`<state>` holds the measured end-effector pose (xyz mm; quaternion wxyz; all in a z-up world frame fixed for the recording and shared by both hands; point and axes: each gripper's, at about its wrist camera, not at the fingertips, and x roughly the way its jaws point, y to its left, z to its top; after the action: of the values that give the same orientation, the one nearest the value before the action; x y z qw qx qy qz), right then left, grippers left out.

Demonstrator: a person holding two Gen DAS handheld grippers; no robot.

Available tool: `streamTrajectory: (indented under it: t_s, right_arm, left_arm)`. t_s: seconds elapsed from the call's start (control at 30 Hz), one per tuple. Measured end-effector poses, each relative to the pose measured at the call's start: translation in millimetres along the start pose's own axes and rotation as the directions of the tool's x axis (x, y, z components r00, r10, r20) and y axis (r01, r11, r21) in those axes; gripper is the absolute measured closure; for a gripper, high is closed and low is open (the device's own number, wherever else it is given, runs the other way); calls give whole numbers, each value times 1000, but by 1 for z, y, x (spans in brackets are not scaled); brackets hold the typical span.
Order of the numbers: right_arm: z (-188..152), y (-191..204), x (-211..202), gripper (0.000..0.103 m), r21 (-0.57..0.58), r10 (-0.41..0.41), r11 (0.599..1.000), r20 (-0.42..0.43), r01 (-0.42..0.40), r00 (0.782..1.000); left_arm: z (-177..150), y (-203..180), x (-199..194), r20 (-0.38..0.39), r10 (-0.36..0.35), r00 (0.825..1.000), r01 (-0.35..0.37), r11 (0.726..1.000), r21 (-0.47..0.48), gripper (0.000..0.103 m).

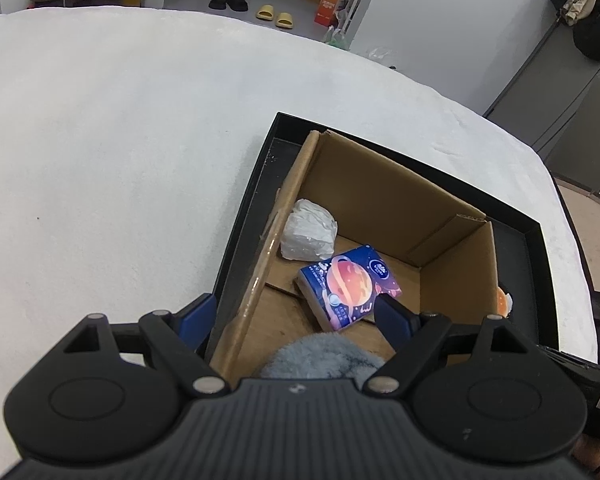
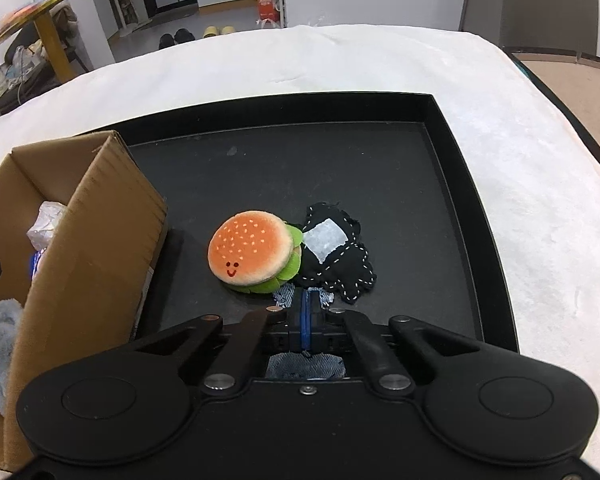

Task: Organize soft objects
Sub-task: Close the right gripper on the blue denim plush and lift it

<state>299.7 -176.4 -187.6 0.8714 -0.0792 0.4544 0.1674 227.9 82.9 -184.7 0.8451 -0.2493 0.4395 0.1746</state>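
Lifting the denim scrap [image 2: 306, 365] cleanly is the step in hand, judging by the right tool [image 2: 307, 305]: its jaws are clenched together with frayed denim pinched between them, cloth showing both ahead of the tips and behind them under the tool. Just beyond the tips lies the burger plush [image 2: 256, 252], a little to their left, and the black stitched patch [image 2: 336, 258] a little to their right, both on the black tray [image 2: 452, 152]. The denim's far edge seems to touch the plush, so I would raise the cloth straight up before swinging left, or it may drag them along. The cardboard box [image 2: 96, 216] stands to the left of this tool. The left tool [image 1: 296, 312] hangs released over the box, straddling its near wall, with the grey fluffy cloth [image 1: 320, 356] beneath it and the tissue pack [image 1: 350, 284] and white wad [image 1: 310, 230] ahead. It should stay clear of the drop.
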Motion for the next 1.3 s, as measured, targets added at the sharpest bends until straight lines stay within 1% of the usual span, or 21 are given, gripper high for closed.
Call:
streamTrajectory:
  t_s: [0.3,0.47,0.8,0.9,1.17,1.3]
  right_arm:
    - [3,1,-15,103,7,-21,1000,20,21,1000]
    - [3,6,-26,103,0,-37,999,46,37,998]
    - [7,14,-42,103,-4,-48,999,80,48,996]
    - [9,17,-49,103,13,-38,999,86,37,996]
    - [16,28,-66,103,-2,-44,999,129,45,991]
    - [16,33,-69,103,-6,-48,999,134,50,990]
  left_arm:
    - [-3,3,-9,6,-25,1000,25,1000,-4,18]
    - [-3,6,-13,13,-38,999,38,999,-10,18]
    - [-3,13,-19,21,-63,998,64,998,-26,18]
    - [-4,15,-21,27,-71,997,72,997,-23,18]
    - [-5,22,-27,27,-91,995,92,995,-30,18]
    - [-7,25,-27,29,-93,995,94,995,-31,18]
